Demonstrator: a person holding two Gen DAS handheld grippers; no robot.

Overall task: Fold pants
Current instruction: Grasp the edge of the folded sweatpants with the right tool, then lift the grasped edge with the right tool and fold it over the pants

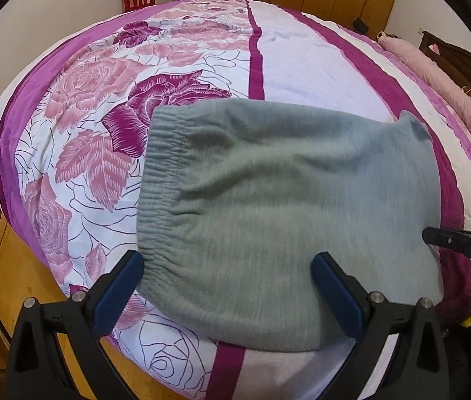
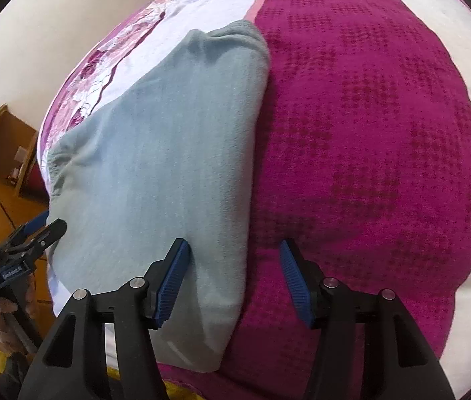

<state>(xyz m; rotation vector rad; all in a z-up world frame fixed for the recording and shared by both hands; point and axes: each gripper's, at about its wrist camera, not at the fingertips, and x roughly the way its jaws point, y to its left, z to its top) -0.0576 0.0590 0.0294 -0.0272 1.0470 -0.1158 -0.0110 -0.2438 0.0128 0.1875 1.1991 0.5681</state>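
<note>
We see the pants (image 1: 269, 206) lying folded into a compact grey-green bundle on the bed (image 1: 302, 60), near its front edge, the elastic waistband (image 1: 160, 183) to the left in the left wrist view. The fabric looks like soft, thick fleece: light, limp and not slippery, we judge, so it should bunch and sag if lifted by one point. It is not fragile. The best holds seem to be the firm places: the gathered waistband and the doubled fold edge (image 2: 255, 153) beside the magenta blanket (image 2: 369, 166).

The left gripper (image 1: 227, 263) stands wide open over the near waistband corner, with cloth between the jaws but not pinched. The right gripper (image 2: 235, 250) is about half open, straddling the fold edge, one pad (image 2: 175, 276) over the cloth and the other over the blanket; it grips nothing.

We see no containers in either view.
</note>
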